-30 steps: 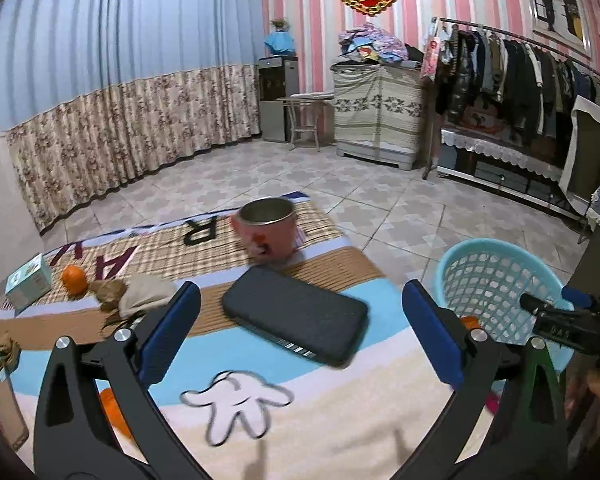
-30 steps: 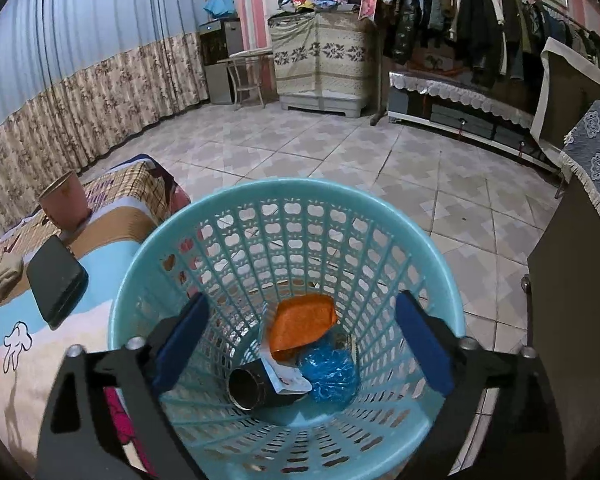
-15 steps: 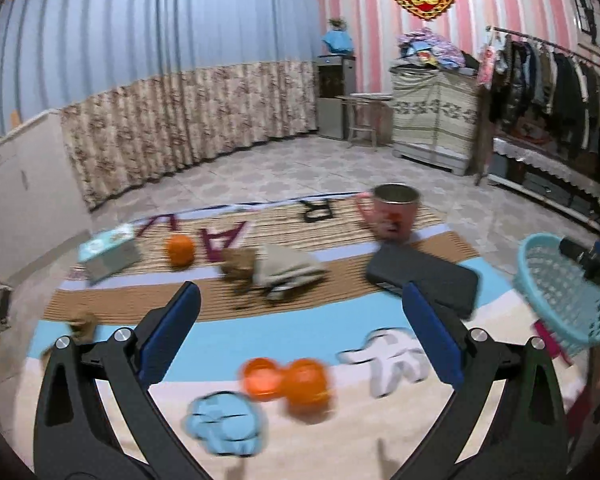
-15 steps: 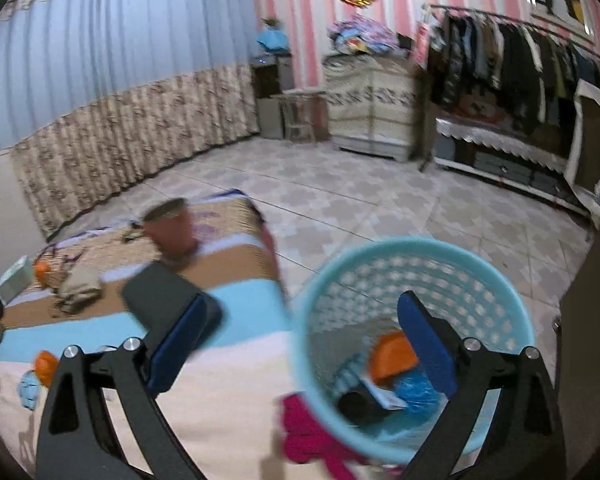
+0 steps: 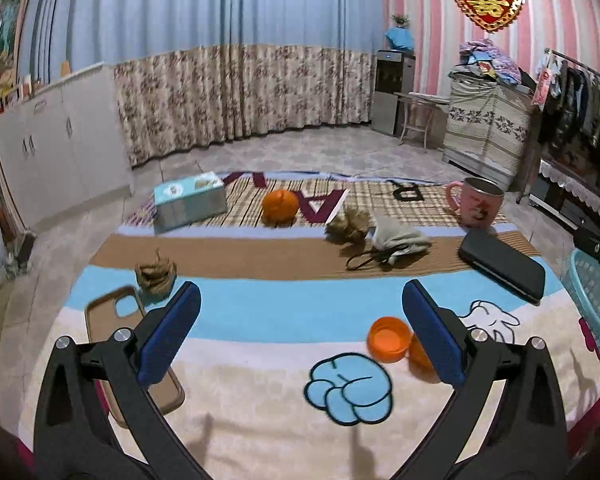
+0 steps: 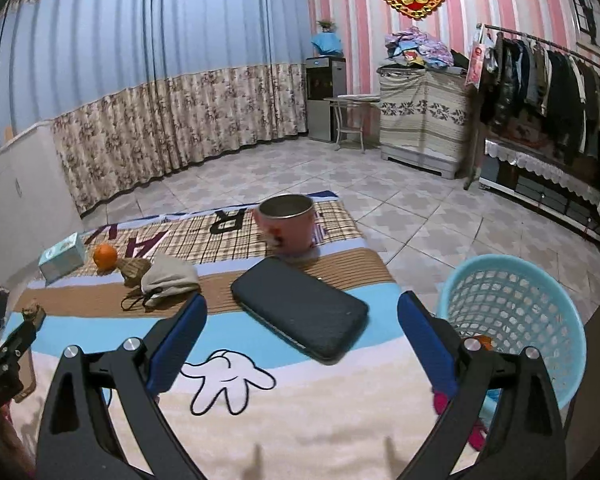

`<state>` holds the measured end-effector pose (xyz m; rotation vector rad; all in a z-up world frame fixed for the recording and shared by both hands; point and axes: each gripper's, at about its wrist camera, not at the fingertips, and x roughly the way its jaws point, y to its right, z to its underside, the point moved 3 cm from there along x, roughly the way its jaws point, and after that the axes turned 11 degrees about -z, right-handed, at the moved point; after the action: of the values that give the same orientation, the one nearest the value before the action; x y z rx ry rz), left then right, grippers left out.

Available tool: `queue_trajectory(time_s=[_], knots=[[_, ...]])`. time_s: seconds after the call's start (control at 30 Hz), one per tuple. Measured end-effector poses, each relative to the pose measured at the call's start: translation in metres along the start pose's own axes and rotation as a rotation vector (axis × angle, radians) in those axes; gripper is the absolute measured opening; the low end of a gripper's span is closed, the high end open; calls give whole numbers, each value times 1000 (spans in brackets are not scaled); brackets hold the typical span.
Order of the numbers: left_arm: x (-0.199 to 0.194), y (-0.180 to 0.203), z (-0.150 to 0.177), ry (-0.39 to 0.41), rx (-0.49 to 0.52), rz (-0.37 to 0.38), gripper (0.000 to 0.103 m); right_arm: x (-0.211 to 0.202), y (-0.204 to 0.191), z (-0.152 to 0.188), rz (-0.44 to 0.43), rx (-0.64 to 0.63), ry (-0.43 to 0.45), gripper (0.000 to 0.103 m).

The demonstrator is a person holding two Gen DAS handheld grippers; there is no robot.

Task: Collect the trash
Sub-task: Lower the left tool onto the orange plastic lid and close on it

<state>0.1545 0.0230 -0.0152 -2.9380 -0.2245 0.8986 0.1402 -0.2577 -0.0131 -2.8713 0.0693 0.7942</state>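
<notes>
I see a big blanket [image 5: 260, 320] with cartoon hands on it. The blue basket [image 6: 512, 316] for trash stands on the floor just beside the blanket's right edge, and something orange already lies in it.

Next biggest is the black phone [image 6: 300, 308], on the blanket near the basket. Then the pink cup [image 5: 478, 202], behind the phone and farther from the basket. I judge these are not trash, so I leave them.

Smaller things look like trash to me: the gray bag [image 5: 398, 238] and the brown crumpled lump [image 5: 350, 224], both left of the phone, well apart from the basket. The orange lid [image 5: 389, 338] is nearer the basket, just in front of my left tongs [image 5: 300, 332].

Both tongs are wide and hold nothing. My right tongs [image 6: 302, 332] hover over the phone.

I think the lid comes next. I should go down slowly, put one finger on each side of its rim, then squeeze gently so it does not slide or flip.
</notes>
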Motion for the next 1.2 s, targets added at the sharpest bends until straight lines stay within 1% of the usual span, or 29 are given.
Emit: queue_trajectory(time_s=[0.1,0.2,0.33,0.4,0.53,0.67,0.8,0.97,1.1,1.13,1.2], knots=[[6,-5,4,-4,-8,-26,98,5,-1,8,20,-18,-3,94],[12,-7,4,-19,-25,-19,98,12,3,18,14,-8,-22,94],[22,-4,12,-53,-17,-12,98,20,4,24,32,-24,-37,94],[33,1,18,-95,-5,-2,98,23,7,27,38,-31,-55,94],[48,9,26,-158,2,-10,97,24,11,30,28,-15,-75,94],[59,24,31,-207,30,21,97,26,12,32,18,-7,-91,94],[69,37,36,-252,66,31,97,28,10,34,15,-19,-106,94],[75,45,39,-284,82,65,87,30,10,35,14,-17,-114,94],[79,55,43,-307,125,90,71,32,9,38,6,-12,-129,94],[80,57,44,-308,137,88,69,33,9,38,7,-15,-130,94],[79,60,45,-298,154,82,67,33,7,39,7,-20,-132,94]])
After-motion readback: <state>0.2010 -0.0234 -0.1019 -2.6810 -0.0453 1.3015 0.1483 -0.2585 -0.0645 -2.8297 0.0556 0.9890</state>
